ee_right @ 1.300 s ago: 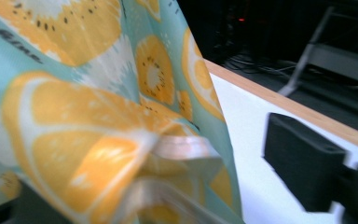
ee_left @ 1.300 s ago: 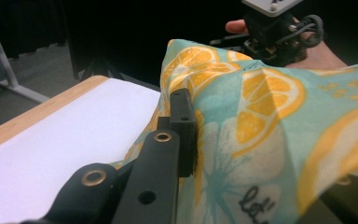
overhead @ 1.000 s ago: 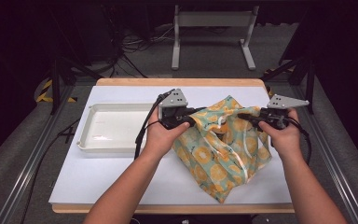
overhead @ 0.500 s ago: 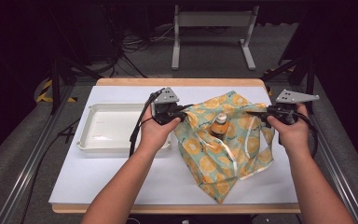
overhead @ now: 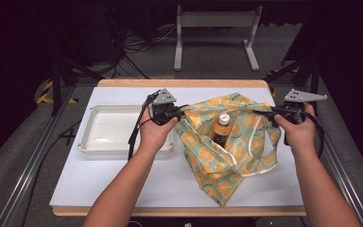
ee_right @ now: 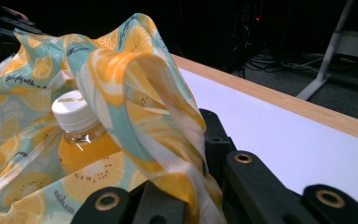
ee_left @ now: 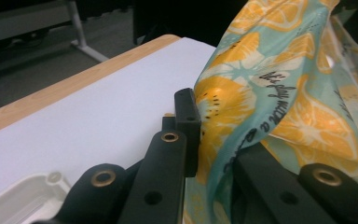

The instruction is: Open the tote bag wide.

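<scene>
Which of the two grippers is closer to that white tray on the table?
The left. The left gripper sits just above the white tray's right end, clamped on the fruit-print bag. The right gripper holds the bag's far side, well away from the tray.

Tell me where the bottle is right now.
In the high view, the bottle stands inside the fruit-print bag, right of the white tray.

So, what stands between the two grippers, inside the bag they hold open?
In the high view, a bottle of orange drink with a white cap stands inside the orange-print bag, between the left gripper and the right gripper.
</scene>
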The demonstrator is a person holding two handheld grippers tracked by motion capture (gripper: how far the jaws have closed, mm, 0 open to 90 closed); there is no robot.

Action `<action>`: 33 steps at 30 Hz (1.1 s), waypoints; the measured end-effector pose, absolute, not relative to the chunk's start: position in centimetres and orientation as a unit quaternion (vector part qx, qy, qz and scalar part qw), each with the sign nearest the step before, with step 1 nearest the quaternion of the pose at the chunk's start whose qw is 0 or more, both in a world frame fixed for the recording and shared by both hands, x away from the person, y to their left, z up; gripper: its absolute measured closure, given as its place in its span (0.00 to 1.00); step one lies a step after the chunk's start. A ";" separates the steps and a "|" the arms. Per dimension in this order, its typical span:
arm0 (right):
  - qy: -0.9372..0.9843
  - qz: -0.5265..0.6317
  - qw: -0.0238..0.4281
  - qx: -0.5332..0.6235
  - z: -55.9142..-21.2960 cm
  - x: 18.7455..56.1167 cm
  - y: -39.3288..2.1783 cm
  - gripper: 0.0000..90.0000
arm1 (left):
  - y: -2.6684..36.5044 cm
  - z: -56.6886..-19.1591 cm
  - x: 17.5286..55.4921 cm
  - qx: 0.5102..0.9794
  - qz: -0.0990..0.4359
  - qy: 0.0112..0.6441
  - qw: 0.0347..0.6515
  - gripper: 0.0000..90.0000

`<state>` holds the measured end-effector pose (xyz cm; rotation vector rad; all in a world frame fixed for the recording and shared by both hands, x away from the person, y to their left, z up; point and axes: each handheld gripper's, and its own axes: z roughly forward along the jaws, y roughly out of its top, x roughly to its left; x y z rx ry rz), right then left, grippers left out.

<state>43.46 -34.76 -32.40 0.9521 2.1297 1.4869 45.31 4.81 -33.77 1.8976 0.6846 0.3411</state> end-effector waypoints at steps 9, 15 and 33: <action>0.758 0.516 0.184 0.355 -33.5 44.7 -34.7 0.99 | 4.6 -34.8 46.3 0.793 0.138 0.299 0.513 0.99; 0.762 0.500 0.184 0.368 -34.6 45.3 -34.8 0.99 | 4.2 -36.1 46.4 0.798 0.135 0.305 0.502 0.99; 0.774 0.461 0.181 0.393 -38.1 46.2 -34.9 0.99 | 3.5 -39.1 47.0 0.814 0.110 0.325 0.469 0.99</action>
